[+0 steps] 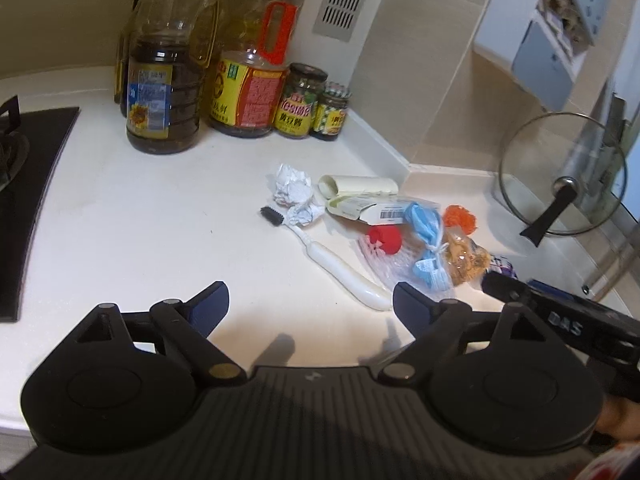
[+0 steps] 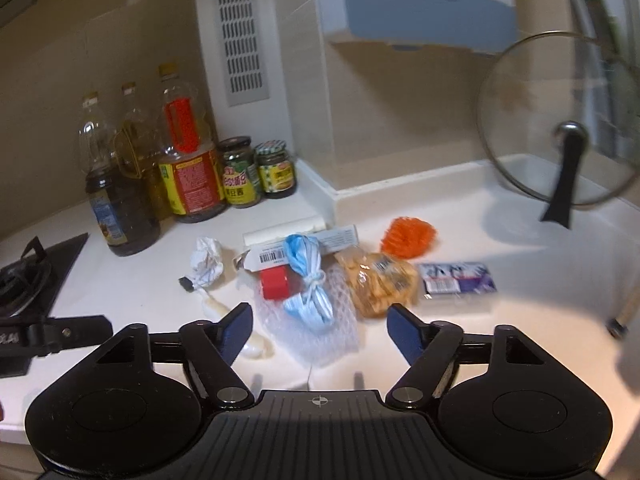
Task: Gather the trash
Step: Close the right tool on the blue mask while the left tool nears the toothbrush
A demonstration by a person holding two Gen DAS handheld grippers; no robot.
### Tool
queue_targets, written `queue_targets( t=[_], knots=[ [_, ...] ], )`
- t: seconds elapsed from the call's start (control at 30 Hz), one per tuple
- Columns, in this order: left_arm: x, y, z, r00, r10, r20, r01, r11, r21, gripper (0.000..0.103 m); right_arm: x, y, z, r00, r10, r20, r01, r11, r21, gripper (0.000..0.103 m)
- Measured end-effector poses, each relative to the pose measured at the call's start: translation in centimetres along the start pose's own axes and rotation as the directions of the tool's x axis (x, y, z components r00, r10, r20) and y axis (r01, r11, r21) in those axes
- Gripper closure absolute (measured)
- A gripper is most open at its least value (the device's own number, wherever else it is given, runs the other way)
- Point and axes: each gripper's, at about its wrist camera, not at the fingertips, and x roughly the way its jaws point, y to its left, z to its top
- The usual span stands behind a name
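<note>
Ahead of my right gripper [image 2: 320, 330], just beyond its wide-open, empty fingers, the blue mask [image 2: 308, 284] lies atop white netting [image 2: 316, 332]. Left of the mask sits a red cap [image 2: 275, 283]; right, a snack bag [image 2: 378, 282]. My left gripper [image 1: 310, 306], equally spread and empty, hovers near the toothbrush [image 1: 340, 268].

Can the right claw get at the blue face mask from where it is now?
Probably yes. The right claw is open with the face mask straight ahead between its fingers, lying on top of the white netting with nothing over it.
</note>
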Motion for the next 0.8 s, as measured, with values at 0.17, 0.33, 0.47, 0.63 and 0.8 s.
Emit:
queue_targets(
  t=[0.17,0.33,0.47,0.63,0.8],
  knots=[
    [2.4,-0.5,0.1,0.999,0.028,-0.019,-0.028,1.0,-0.004,0.019,4.9,0.1,1.1,0.999,0.026,-0.021,-0.027,0.997,-0.075,0.046],
    [4.7,-0.2,0.6,0.999,0.018,-0.048,-0.017,1.0,0.023,0.023,8.3,0.4,1.4,0.998,0.01,-0.057,-0.015,0.995,-0.094,0.056],
    [6.6,0.3,1.1,0.998,0.0,-0.07,0.001,1.0,0.017,0.026,9.5,0.7,1.2,0.998,0.002,-0.063,-0.01,0.993,-0.122,0.079],
    [9.0,-0.1,1.8,0.997,-0.012,-0.081,0.012,1.0,0.001,0.029,8.6,1.0,1.5,1.0,-0.012,-0.025,0.009,0.99,-0.139,0.088],
    [11.8,-1.3,2.5,0.996,0.017,-0.085,-0.02,0.999,-0.037,0.04,6.5,0.6,1.8,1.0,-0.001,-0.011,0.0,0.993,-0.119,0.088]
  ],
)
